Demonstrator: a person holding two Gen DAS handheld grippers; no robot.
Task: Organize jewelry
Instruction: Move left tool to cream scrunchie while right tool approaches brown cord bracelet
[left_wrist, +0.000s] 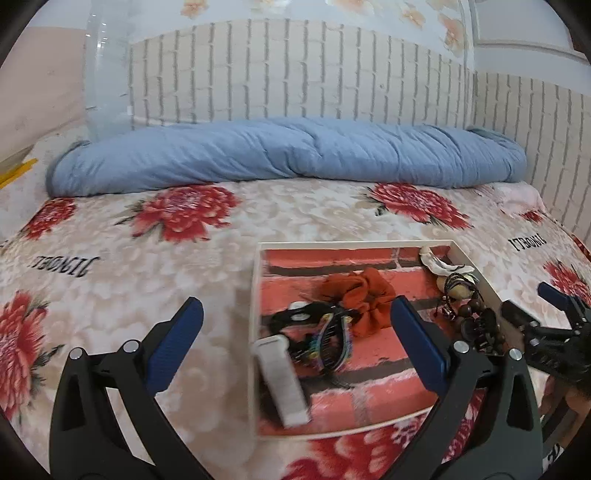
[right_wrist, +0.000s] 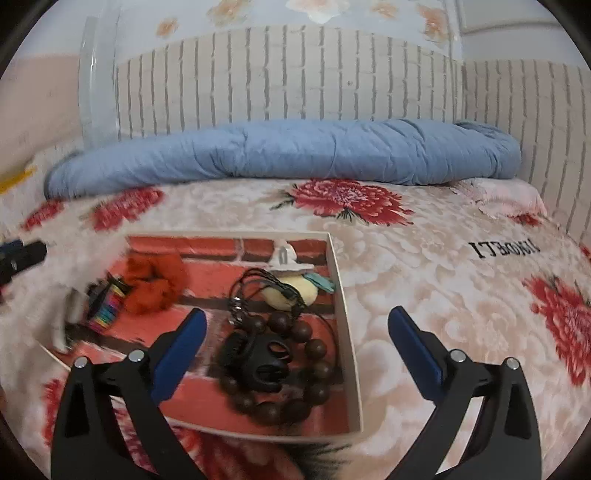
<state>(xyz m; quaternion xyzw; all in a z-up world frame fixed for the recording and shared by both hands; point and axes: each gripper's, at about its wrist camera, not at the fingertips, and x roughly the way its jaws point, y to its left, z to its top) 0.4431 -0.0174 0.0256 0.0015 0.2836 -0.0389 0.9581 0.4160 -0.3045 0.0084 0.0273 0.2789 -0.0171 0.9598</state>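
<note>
I have both grippers hovering over a shallow white-rimmed tray with a red brick-print floor (right_wrist: 341, 295), which sits on the floral red-and-cream bedspread (right_wrist: 424, 266) with a rolled blue quilt (right_wrist: 280, 155) lying along the far side. My left gripper (left_wrist: 295, 332) is spread wide and holds nothing; it straddles the left rim of the tray, with one finger over the bedspread and the other above the tray floor. My right gripper (right_wrist: 297, 332) is equally wide and empty, framing the near right corner of the tray. The jewelry is all inside the tray: a bracelet of large dark brown wooden beads (right_wrist: 295, 376) lies near the right wall with a black plastic claw clip (right_wrist: 260, 360) resting on it, and a black cord necklace (right_wrist: 258, 291) trails from there toward a pale yellow oval piece (right_wrist: 291, 293) further back. On the left side I see a rust-orange fabric scrunchie (left_wrist: 358, 291), a multicoloured striped clip (left_wrist: 332, 339), a black piece I cannot identify and a white ribbed rectangular item (left_wrist: 282, 380). I judge this to be the choosing step, with no item gripped yet. The next move probably calls for lowering the right gripper over the claw clip and closing gently, taking care not to snag the beads or cord beneath.
</note>
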